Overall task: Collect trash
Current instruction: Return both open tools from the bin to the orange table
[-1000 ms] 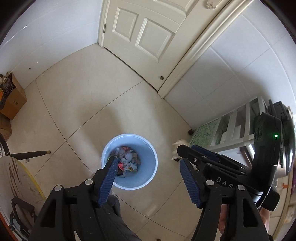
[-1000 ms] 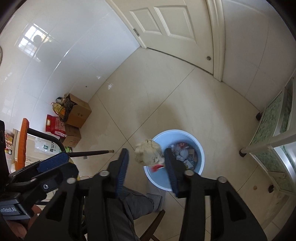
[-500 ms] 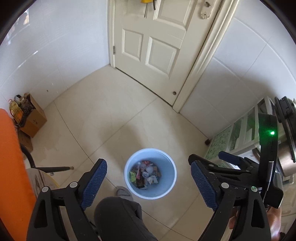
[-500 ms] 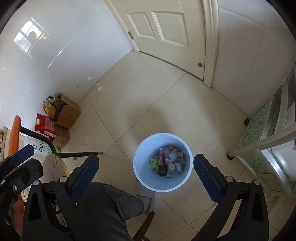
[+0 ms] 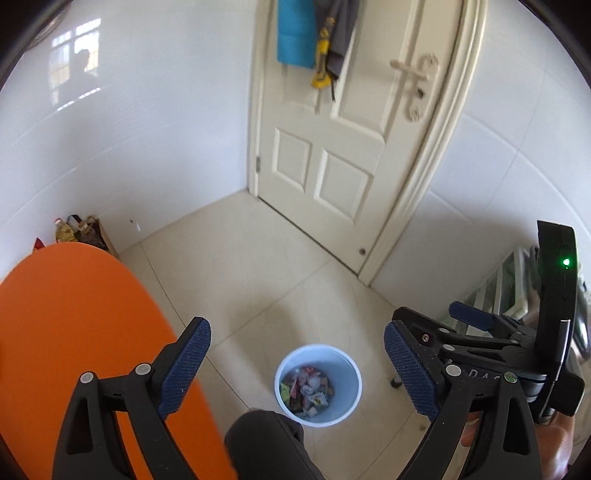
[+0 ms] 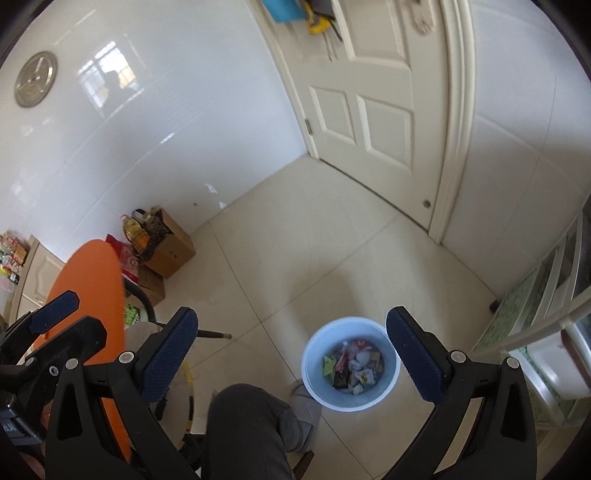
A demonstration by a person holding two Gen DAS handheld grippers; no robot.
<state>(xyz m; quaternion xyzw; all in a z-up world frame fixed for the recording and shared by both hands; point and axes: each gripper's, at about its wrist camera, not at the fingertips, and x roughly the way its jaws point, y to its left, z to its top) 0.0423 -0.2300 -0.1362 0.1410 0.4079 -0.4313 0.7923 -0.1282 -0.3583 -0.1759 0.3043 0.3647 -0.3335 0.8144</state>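
Only right wrist view shows the wall clock [image 6: 36, 78], perhaps.

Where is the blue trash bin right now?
The trash bin stands on the tiled floor, low in both views, just ahead of the person's knee and in front of the white door.

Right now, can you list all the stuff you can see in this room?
bin: one, light blue, on the floor between the open jaws
trash: mixed wrappers, many colours, inside the bin
door: one, cream, shut, far corner
towel: one, blue, hanging on the door beside grey cloth
boxes: two, brown cardboard, by the left wall
chair back: one, orange, near left
shelf: one, white, right side
wall disc: one, silver, upper left
leg: one, dark trousers, bottom centre
left gripper: black with blue pads, open, empty
right gripper: same, open, empty
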